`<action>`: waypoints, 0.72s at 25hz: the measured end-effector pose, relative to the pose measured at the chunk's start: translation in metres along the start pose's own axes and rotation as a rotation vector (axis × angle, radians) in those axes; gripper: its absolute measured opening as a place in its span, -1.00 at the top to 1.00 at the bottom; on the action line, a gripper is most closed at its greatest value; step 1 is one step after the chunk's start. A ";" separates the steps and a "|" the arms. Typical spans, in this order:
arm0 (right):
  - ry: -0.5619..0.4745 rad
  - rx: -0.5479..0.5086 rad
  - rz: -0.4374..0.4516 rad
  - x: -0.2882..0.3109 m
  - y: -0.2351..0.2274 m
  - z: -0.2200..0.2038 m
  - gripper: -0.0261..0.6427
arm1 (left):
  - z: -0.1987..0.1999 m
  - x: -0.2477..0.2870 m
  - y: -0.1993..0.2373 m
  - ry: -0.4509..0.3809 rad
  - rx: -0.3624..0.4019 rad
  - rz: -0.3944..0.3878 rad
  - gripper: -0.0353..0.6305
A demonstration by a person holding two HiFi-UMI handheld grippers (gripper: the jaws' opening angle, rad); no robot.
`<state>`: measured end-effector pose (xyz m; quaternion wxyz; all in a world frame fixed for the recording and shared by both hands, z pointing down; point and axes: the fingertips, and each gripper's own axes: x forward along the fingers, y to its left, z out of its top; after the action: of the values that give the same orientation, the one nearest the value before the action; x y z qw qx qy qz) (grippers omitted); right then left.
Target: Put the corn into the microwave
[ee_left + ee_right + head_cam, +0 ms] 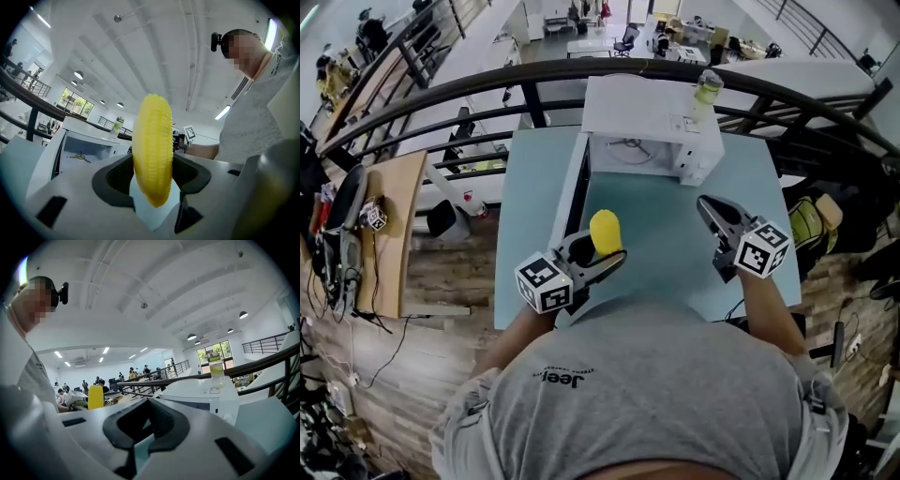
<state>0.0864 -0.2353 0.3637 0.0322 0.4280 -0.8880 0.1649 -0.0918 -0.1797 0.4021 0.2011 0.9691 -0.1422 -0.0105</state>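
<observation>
The yellow corn (606, 232) stands upright between the jaws of my left gripper (602, 255), which is shut on it over the near left part of the light-blue table (670, 253). In the left gripper view the corn (153, 150) fills the gap between the dark pads. The white microwave (649, 124) sits at the table's far edge, its door (573, 187) swung open to the left and its cavity (86, 152) showing. My right gripper (713, 212) hovers at the near right, shut and holding nothing. In the right gripper view the corn (95, 396) shows at left.
A clear bottle (707, 92) with a green cap stands on top of the microwave's right side. A dark railing (487, 89) curves behind the table. A wooden bench (394, 225) with cables lies to the left. The person's torso fills the near edge.
</observation>
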 end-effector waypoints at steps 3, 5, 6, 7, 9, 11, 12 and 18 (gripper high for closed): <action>0.019 0.002 0.007 0.000 -0.011 -0.005 0.87 | -0.009 0.015 0.011 0.006 -0.022 0.021 0.13; 0.024 -0.004 0.022 -0.007 -0.022 -0.007 0.87 | -0.016 0.031 0.014 0.016 -0.028 0.048 0.13; 0.028 -0.011 0.035 -0.010 -0.029 -0.009 0.87 | -0.020 0.040 0.016 0.020 -0.028 0.065 0.13; 0.034 -0.019 0.051 -0.012 -0.036 -0.012 0.87 | -0.022 0.051 0.018 0.022 -0.029 0.084 0.13; 0.055 -0.020 0.089 -0.016 -0.053 -0.022 0.87 | -0.028 0.072 0.026 0.023 -0.043 0.134 0.13; 0.081 -0.010 0.124 -0.019 -0.070 -0.033 0.87 | -0.034 0.093 0.037 0.030 -0.067 0.193 0.13; 0.092 -0.011 0.139 -0.020 -0.079 -0.037 0.87 | -0.038 0.104 0.042 0.040 -0.074 0.218 0.13; 0.088 -0.011 0.174 0.003 -0.120 -0.055 0.87 | -0.064 0.156 0.094 0.167 -0.093 0.333 0.13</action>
<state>0.1727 -0.2899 0.4477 0.0592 0.3413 -0.9205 0.1806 0.0370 -0.2814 0.5039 0.2556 0.9194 -0.2827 0.0970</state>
